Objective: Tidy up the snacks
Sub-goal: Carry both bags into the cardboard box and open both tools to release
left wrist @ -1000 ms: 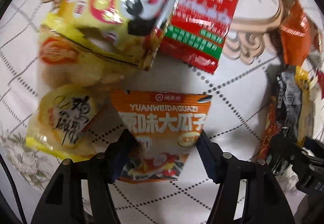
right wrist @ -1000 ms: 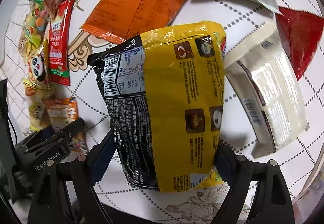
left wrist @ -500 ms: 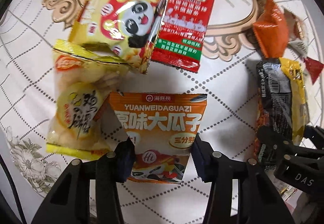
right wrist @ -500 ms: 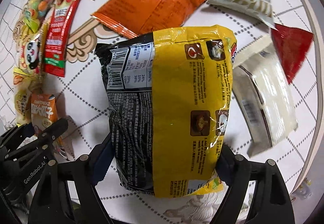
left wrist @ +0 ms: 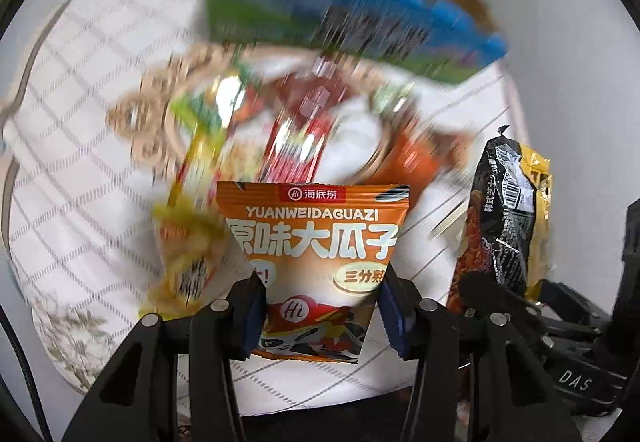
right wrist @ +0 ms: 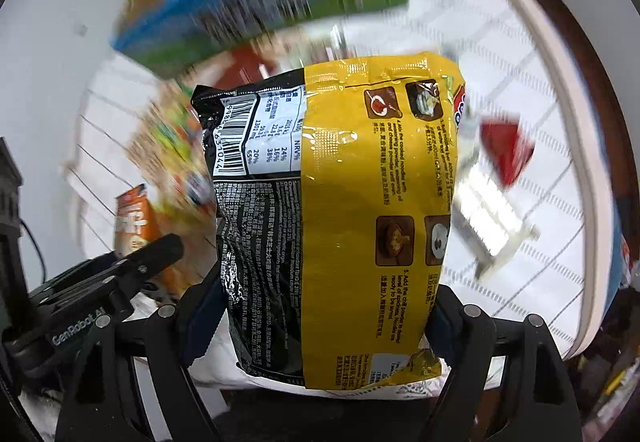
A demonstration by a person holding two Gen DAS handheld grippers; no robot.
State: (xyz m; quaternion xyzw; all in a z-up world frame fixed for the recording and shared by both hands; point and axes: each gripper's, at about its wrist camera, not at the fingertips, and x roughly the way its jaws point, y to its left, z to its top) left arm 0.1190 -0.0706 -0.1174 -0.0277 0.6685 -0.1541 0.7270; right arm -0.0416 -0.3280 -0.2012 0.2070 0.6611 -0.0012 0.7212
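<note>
Sunflower-seed packet hangs clamped in my left gripper, its lower corners pinched between the blue pads so the printed face stays flat toward the camera and clear of the pile below. My jaws on that side have just been closing, and now they sit tight on the foil with the packet between them. My right gripper grasps the instant-noodle bag by its lower sides; the bag is wide and puffy, so the jaws stand far apart yet press on both edges. I hold both packs by the bottom and pointed down, I judge, so each can be carried off the heap and dropped into the blue and green carton that stands open at the far side of the round table. The seed packet is small, orange and white, with bold Chinese lettering and the word YUANWEIDAGUAZI across the top. The noodle bag shows its back, half black with a barcode and nutrition panel, half yellow with cooking steps. Between the held packs and the carton lie the other snacks, too smeared by motion to name. A white packet and a red one rest to the right of the noodle bag.
</note>
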